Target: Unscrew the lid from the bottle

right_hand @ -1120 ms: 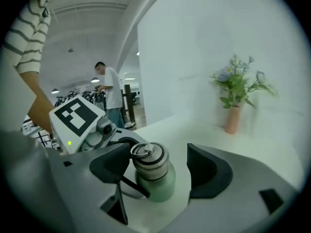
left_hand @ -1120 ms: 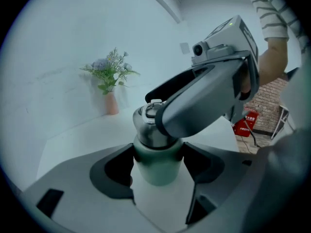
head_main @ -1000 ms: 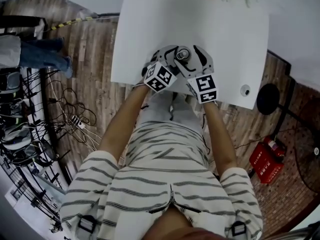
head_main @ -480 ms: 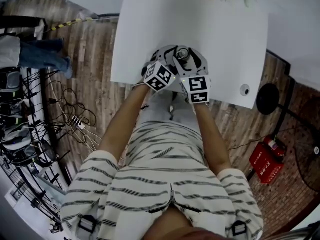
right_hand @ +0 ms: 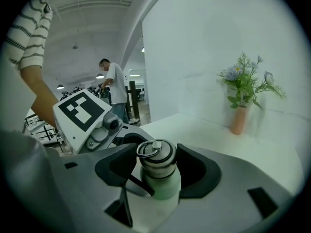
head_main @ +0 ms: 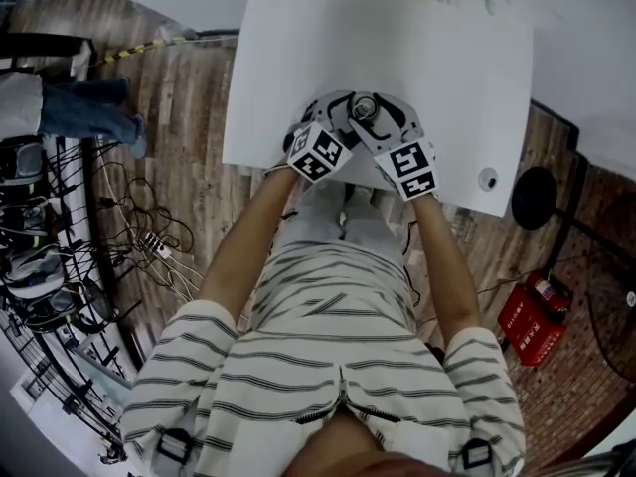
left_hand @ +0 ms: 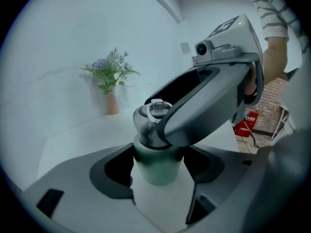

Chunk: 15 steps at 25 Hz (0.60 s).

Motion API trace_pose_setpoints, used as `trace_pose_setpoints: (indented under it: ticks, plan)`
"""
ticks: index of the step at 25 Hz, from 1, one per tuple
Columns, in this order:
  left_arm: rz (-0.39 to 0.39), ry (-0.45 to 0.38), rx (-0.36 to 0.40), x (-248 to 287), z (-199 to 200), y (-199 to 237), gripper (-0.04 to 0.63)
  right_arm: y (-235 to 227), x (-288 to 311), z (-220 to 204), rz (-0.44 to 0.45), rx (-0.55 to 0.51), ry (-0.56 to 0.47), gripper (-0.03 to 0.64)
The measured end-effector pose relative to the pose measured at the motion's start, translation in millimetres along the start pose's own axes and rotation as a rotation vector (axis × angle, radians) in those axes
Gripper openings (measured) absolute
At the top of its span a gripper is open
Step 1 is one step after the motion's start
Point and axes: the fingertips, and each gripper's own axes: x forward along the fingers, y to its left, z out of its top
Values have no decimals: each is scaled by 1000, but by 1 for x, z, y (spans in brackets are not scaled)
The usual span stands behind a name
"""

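While the pale green bottle [right_hand: 163, 184] is standing upright on the white worktop [head_main: 328, 38], close to the edge where the person is standing, both grippers are meeting on it. The left gripper [left_hand: 156, 165] is coming in from the person's left, and its jaws are gripping the green body of the bottle, with one dark pad pressing on each side, below the metal part. The right gripper [right_hand: 158, 165] is reaching in from the other side and a little higher. Its jaws have just been closing, and the metal lid [right_hand: 156, 160] is sitting between them. Now the pads are lying against both sides of the lid, so they are clamping it. The lid is sitting on the neck of the bottle, and a small metal ring [right_hand: 147, 149] on its top is leaning toward the left jaw in the right gripper view. In the left gripper view, one grey jaw of the right gripper is crossing in front of the lid and hiding part of it. At the far side of the worktop, well apart from the bottle, a pink vase [right_hand: 238, 119] with flowers is standing near the wall. A red box [head_main: 532, 318] is lying on the wooden floor [head_main: 189, 97] to the person's right. Another person [right_hand: 115, 89] is standing far behind in the room.
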Motion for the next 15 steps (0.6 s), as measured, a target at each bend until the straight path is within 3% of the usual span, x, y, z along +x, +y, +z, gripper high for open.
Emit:
trace_pose_setpoints:
  ticks: [5, 15]
  plan:
    - [-3, 5, -1, 3, -1, 0, 318, 0, 0, -3, 107, -82, 17, 265]
    - [-2, 4, 2, 1, -1, 1, 318, 7, -2, -7, 423, -328, 134, 262]
